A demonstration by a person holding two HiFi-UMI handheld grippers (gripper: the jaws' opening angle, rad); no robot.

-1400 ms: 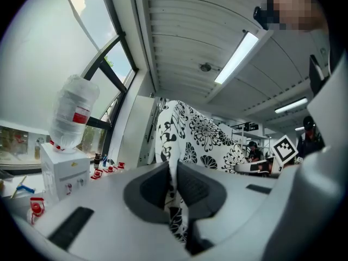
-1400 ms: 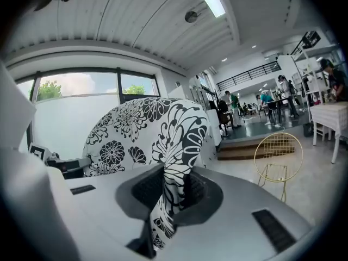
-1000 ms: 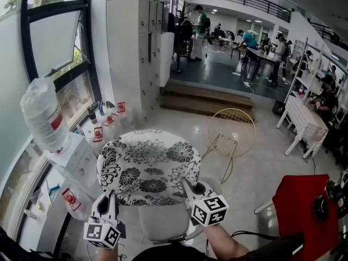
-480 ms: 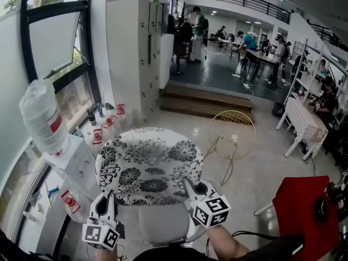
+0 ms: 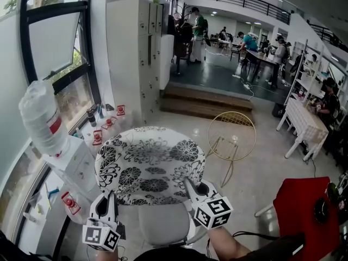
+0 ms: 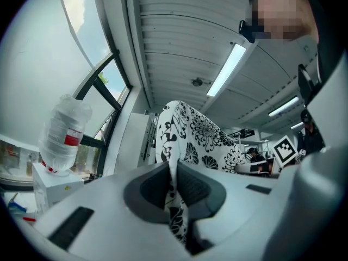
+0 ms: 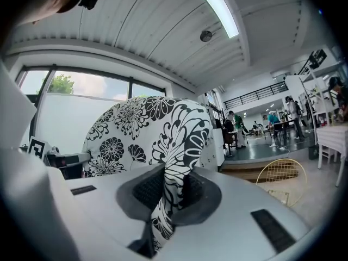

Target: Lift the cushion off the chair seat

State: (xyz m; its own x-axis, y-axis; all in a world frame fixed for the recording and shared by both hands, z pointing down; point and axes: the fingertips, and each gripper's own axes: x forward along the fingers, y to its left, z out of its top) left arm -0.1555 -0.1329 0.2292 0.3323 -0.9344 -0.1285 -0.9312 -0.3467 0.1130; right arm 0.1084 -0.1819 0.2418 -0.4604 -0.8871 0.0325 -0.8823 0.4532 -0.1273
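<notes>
The cushion (image 5: 147,162), white with black flowers, hangs spread between my two grippers above the grey chair seat (image 5: 163,225). My left gripper (image 5: 110,196) is shut on the cushion's near left corner. My right gripper (image 5: 191,185) is shut on its near right corner. In the left gripper view a fold of the cushion (image 6: 201,137) runs down between the jaws of the left gripper (image 6: 174,189). In the right gripper view the cushion (image 7: 141,129) stands up in front, and a thick fold of it is pinched in the right gripper (image 7: 173,192).
A water bottle (image 5: 38,116) stands on a white box at the left, by the window. White lockers (image 5: 136,53) rise behind the chair. A gold wire chair (image 5: 231,135) stands to the right, a red seat (image 5: 307,211) at the near right. People work at tables far back.
</notes>
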